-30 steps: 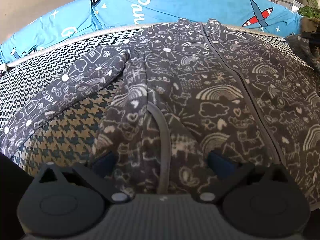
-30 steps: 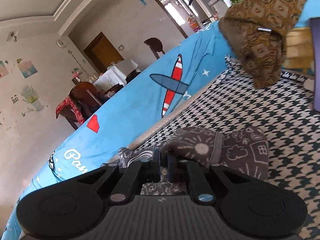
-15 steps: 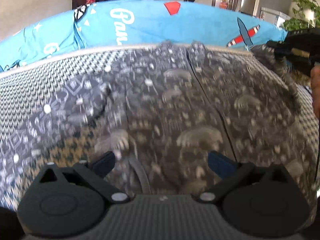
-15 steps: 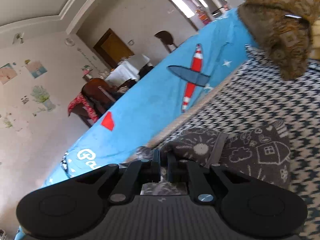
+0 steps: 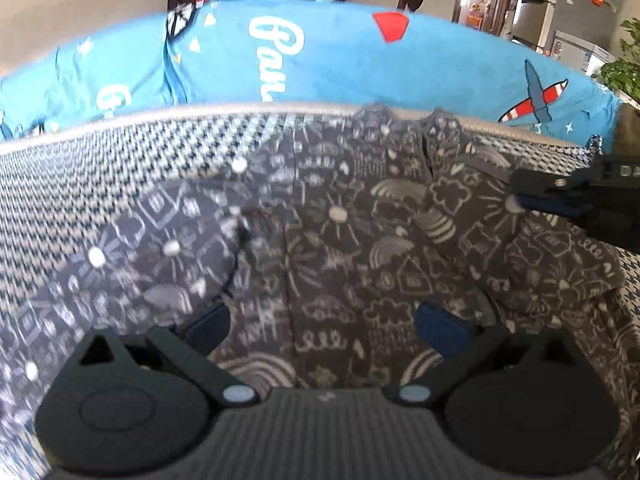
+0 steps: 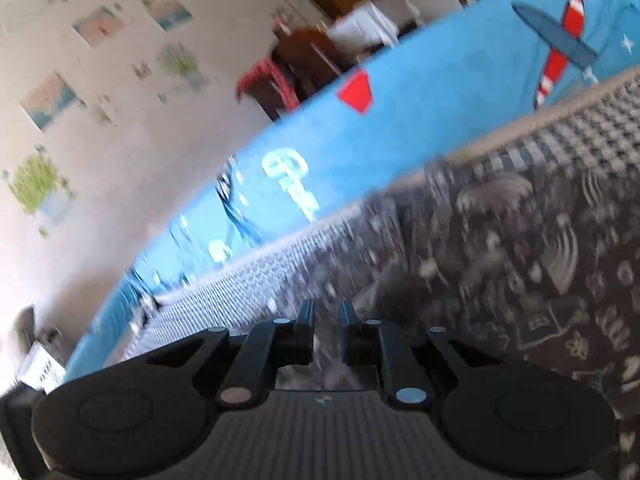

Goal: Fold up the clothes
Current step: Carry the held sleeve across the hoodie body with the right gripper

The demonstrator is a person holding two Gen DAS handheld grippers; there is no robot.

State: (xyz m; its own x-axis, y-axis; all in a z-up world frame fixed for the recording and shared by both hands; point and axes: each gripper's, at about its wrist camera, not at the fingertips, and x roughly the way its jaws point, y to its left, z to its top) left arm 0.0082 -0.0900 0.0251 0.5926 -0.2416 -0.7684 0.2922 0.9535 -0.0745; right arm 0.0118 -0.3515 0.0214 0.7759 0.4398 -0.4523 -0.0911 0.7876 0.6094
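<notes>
A dark grey jacket with white doodle print lies front up, zip closed, on the houndstooth cover. Its left sleeve stretches out toward the lower left. My left gripper hovers open over the lower front of the jacket, with only flat cloth between its fingers. My right gripper comes in from the right, shut on the right sleeve, which is lifted and folded over the jacket's front. In the blurred right wrist view, cloth sits pinched in my right gripper, with the jacket spread below.
A blue cover printed with a plane and lettering runs along the back edge of the surface. Chairs and a table stand behind it, with a plant at far right. A wall with pictures fills the right wrist view's left side.
My right gripper has swung left with the right sleeve, carrying it from the houndstooth cover over the jacket's front. The left gripper stayed open and shifted over the jacket, so the jacket's collar and the blue cover now show lower in its view.
</notes>
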